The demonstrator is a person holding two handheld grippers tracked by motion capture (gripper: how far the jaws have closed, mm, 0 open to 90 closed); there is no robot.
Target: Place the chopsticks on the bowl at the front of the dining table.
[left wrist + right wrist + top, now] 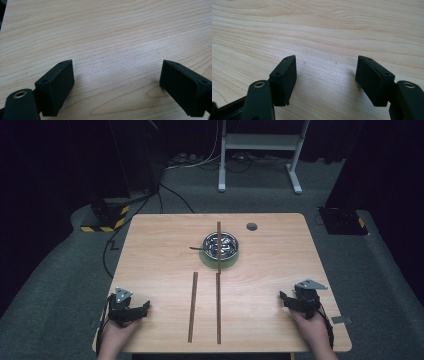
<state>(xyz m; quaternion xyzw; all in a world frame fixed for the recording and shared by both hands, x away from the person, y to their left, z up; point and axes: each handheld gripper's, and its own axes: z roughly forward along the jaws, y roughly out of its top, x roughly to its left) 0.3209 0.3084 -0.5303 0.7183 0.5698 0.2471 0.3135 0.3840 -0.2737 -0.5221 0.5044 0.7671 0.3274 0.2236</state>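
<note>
Three thin dark wooden sticks lie on the bench [150,250], all running roughly top to bottom in the high view: one stick [193,307] sits just left of centre in the lower half, a second stick [218,308] lies parallel to it a little to the right, and a third stick [219,232] lies farther up, resting across the rim of the bowl. The one metal bowl [220,245] stands just above the middle of the frame on a pale green round mat [227,265], with shiny metal pieces inside that are too small to make out; a short dark piece [196,248] pokes out from its left edge. The two lower sticks lie between the two grippers and well apart from both. The left gripper [145,307] rests at the lower left of the high view, held in one hand [116,340], and in the left gripper view its jaws stand released and wide over bare wood grain with nothing between them. The right gripper [283,299] sits at the lower right, held in the other hand [315,330]; in the right gripper view its jaws are likewise released, with bare wood between them. One small grey round disc [251,226] sits in the bench top near its upper right. Beyond the bench, one white metal frame [260,142] stands on the grey floor.
</note>
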